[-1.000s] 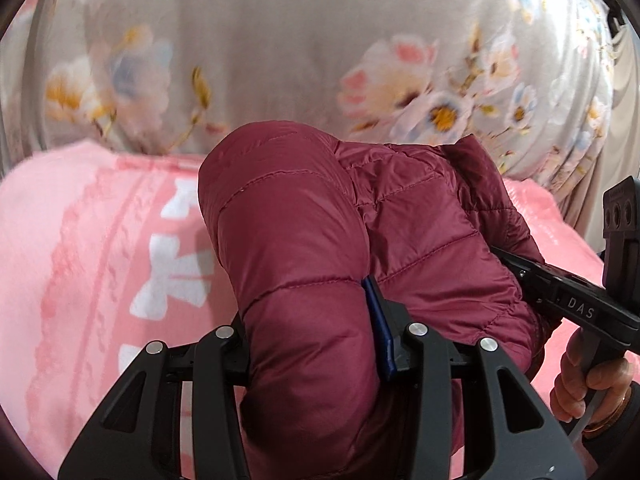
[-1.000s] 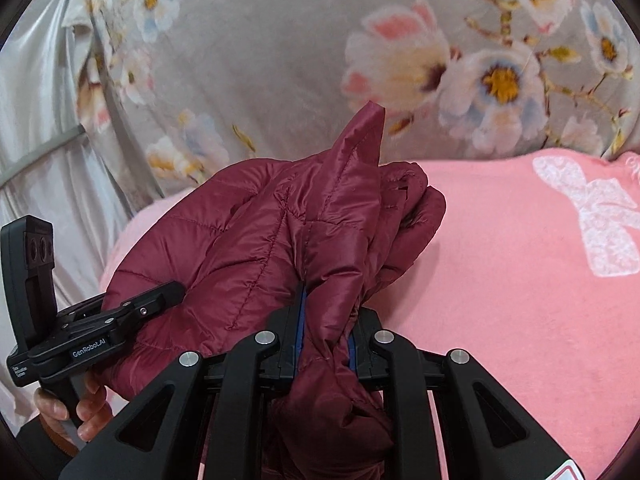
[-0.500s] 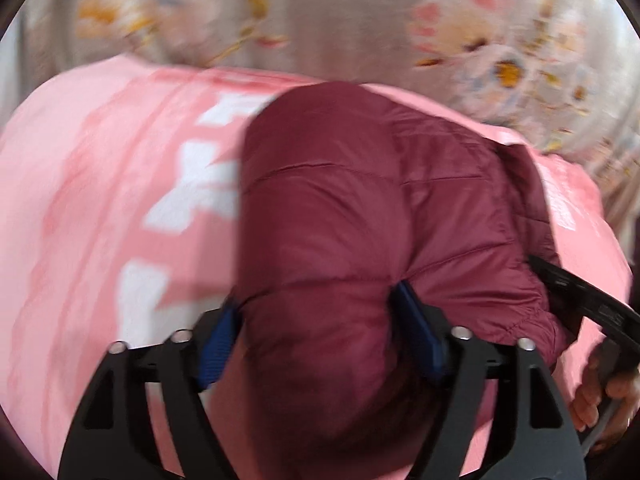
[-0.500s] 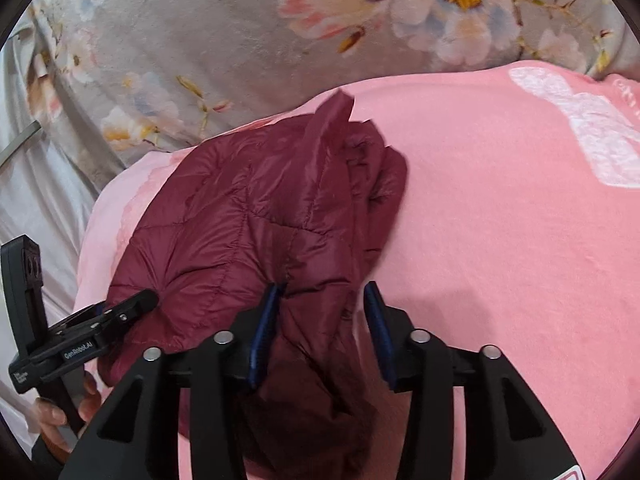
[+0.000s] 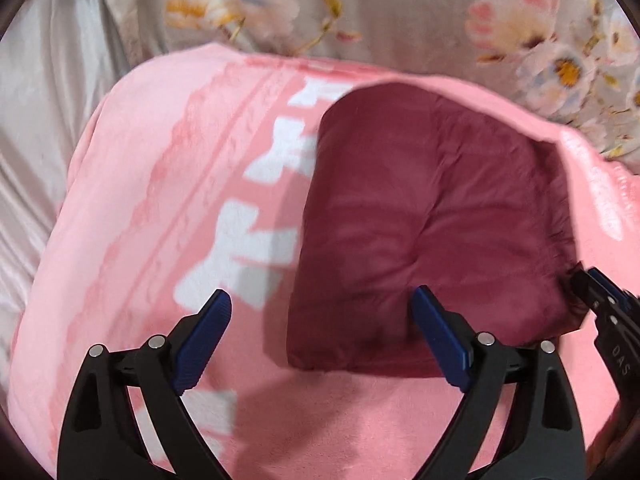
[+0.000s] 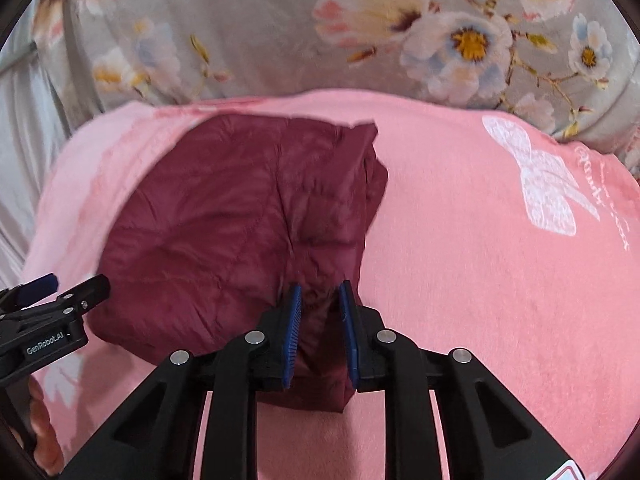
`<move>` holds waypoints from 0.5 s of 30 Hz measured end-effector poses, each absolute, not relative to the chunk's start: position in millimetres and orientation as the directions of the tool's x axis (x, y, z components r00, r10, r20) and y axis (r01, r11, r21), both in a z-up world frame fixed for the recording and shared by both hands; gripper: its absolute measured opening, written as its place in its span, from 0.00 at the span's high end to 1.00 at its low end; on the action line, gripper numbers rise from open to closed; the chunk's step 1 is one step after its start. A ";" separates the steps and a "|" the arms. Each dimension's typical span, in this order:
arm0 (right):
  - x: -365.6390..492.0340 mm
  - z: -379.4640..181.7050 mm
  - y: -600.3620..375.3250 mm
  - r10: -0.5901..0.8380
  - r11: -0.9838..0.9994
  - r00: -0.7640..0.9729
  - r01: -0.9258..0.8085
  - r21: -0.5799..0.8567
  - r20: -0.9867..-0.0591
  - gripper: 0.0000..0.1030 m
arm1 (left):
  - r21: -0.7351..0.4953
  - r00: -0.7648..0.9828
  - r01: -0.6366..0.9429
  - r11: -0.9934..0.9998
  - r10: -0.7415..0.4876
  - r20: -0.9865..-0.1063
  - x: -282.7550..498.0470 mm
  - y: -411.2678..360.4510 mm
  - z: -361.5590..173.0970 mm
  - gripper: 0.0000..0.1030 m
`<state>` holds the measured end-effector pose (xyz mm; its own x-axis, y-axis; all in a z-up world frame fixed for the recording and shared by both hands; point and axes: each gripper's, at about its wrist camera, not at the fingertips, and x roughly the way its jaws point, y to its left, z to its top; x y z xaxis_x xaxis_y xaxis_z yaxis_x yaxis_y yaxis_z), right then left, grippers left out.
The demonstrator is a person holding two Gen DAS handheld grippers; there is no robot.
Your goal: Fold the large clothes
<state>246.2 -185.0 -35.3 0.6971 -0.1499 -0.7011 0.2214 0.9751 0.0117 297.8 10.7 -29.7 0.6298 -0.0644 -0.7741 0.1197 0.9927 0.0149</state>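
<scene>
Lying folded on the fuzzy pink blanket with white bow prints [image 5: 168,216], the puffy maroon quilted jacket [image 5: 424,216] sits nearest both tools. The left gripper [image 5: 320,344], jaws just opened wide, has released it, its right pad still beside the fabric. The right gripper [image 6: 320,332], jaws just narrowed, pinches a near fold (picture slightly blurred). Beyond hangs grey floral cloth [image 6: 260,20].

Folded maroon puffer jacket [image 5: 420,220] flat on pink blanket [image 5: 160,200]
</scene>
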 end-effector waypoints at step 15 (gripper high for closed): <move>236.5 -81.8 -173.7 -0.237 0.961 0.701 0.270 -0.057 -0.673 0.83 | 0.010 0.653 0.119 0.993 -0.070 -0.754 294.8 9.3 -73.6 0.06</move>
<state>236.5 -173.7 -81.8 0.7006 -0.2372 -0.6730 0.2702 0.9611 -0.0574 294.8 9.3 -73.6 0.6535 -0.0705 -0.7537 0.1191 0.9928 0.0104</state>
